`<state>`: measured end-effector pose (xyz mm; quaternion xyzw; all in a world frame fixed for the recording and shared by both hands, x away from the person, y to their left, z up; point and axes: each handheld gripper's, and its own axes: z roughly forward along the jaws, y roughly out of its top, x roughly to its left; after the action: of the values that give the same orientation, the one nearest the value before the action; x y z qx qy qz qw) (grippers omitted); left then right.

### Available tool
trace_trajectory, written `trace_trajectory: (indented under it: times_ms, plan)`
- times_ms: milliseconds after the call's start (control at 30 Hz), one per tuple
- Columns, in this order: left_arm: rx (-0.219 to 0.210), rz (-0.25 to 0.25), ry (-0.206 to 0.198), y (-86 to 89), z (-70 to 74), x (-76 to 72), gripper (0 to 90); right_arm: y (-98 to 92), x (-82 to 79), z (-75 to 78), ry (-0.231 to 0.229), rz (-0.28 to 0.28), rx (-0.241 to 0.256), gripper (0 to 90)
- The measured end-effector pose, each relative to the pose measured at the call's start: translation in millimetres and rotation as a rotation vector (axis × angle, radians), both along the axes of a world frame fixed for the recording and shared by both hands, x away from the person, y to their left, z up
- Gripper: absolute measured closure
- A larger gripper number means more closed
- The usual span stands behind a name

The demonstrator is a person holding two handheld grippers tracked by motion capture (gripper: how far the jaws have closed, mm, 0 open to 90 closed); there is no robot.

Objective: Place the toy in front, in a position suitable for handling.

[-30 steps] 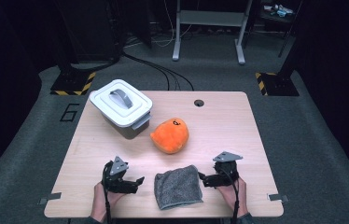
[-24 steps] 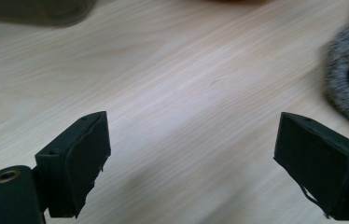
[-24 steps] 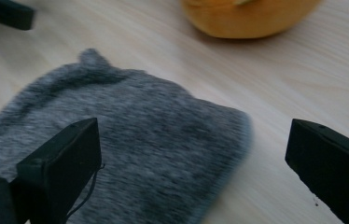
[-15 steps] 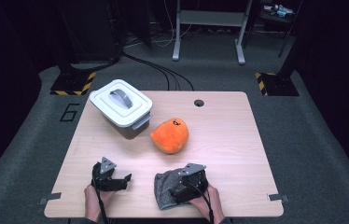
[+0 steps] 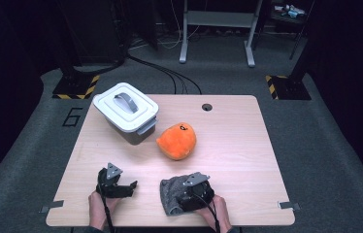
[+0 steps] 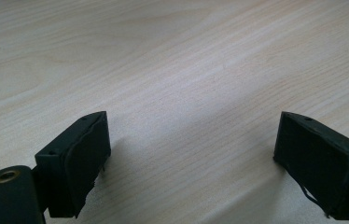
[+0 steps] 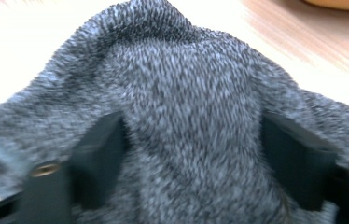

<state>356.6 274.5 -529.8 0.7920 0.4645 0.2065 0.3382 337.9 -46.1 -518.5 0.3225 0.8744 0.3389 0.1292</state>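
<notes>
Jaws apparently astride grey cloth [image 7: 186, 121] in right gripper [image 7: 193, 161] view.

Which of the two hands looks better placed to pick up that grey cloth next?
The right one. The right tool already has the grey cloth bunched between its open jaws, while the left tool sits apart over bare table, jaws open around nothing.

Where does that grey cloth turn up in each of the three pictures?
High view: the cloth lies near the table's front edge, under the right gripper, right of the left gripper.
Left gripper view: not in it; bare wood between open jaws.
Right gripper view: the cloth bunches up between the two jaws, set apart.
Shared landmark: the pale wood table, seen in all three.
</notes>
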Motion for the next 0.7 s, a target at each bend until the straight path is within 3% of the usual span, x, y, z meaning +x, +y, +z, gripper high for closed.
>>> trace_trajectory:
  times_ms: [167, 300, 433, 700]
  plan:
    - [-0.005, 0.005, -0.004, -0.4, -0.4, 0.4, 10.4, -6.0, -1.0, 1.7, -0.015, -0.003, 0.020, 54.7]
    - [-0.007, 0.010, -0.007, -0.7, -0.7, 0.3, 10.4, -6.9, -2.7, 2.1, -0.006, 0.017, 0.037, 68.5]
    - [-0.007, 0.010, -0.006, -0.7, -0.7, 0.4, 10.4, -8.2, -2.7, 3.1, -0.003, 0.029, 0.049, 74.5]
    - [-0.006, 0.013, -0.006, -0.5, -0.6, 0.4, 10.4, -14.5, -4.7, 11.2, -0.014, 0.012, 0.102, 76.7]
